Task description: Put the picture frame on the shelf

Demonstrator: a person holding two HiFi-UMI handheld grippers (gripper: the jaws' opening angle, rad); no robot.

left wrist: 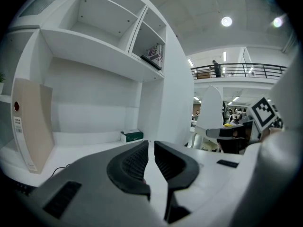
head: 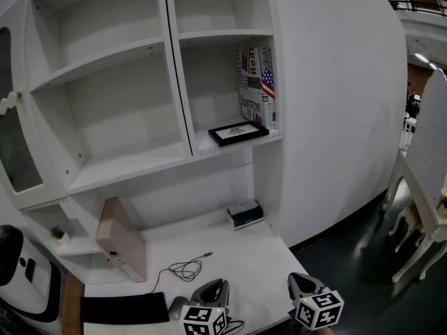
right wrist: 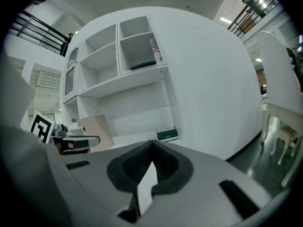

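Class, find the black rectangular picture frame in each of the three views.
Head view: black rectangular picture frame lies flat on the right shelf, centre.
Left gripper view: upper middle, seen from below.
Right gripper view: upper middle.
Shared landmark: green-and-white box below it.

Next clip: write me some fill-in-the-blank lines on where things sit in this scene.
The picture frame lies flat on the ____.
The books stand ____ the frame.
The small box sits on the desk, ____ the frame.
The right claw holds ____.
Missing words: shelf; behind; below; nothing.
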